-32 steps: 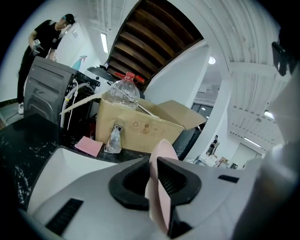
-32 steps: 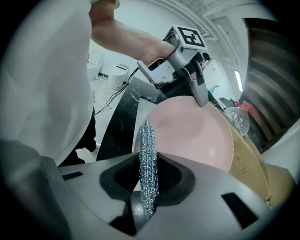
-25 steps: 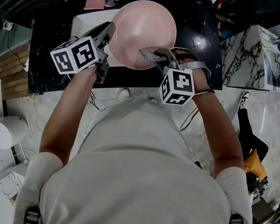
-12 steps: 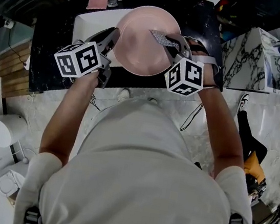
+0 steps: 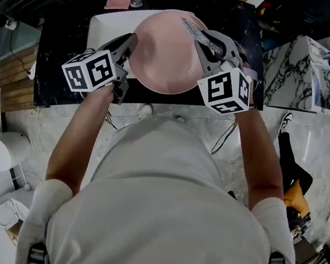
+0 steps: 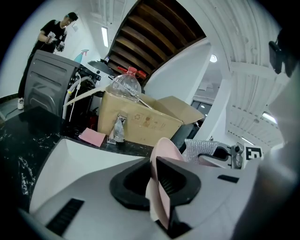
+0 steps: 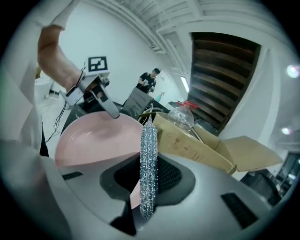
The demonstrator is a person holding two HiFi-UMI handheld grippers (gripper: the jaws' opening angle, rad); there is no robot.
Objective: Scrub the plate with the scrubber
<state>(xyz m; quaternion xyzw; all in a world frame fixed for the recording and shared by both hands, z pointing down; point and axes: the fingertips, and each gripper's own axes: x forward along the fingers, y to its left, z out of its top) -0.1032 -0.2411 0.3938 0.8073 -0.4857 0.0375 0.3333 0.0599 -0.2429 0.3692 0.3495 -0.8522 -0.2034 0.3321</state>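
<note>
Reaching forward, left claw (image 5: 129,41) clamps the plate (image 5: 160,57), right claw (image 5: 210,46) pinches the scrubber (image 5: 194,30).

plate (image 5: 161,51): pink | scrubber (image 5: 200,35): sparkly silver | cardboard box (image 6: 140,124): brown

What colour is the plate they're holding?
The plate is plain pale pink with no pattern; it shows best in the head view.
</note>
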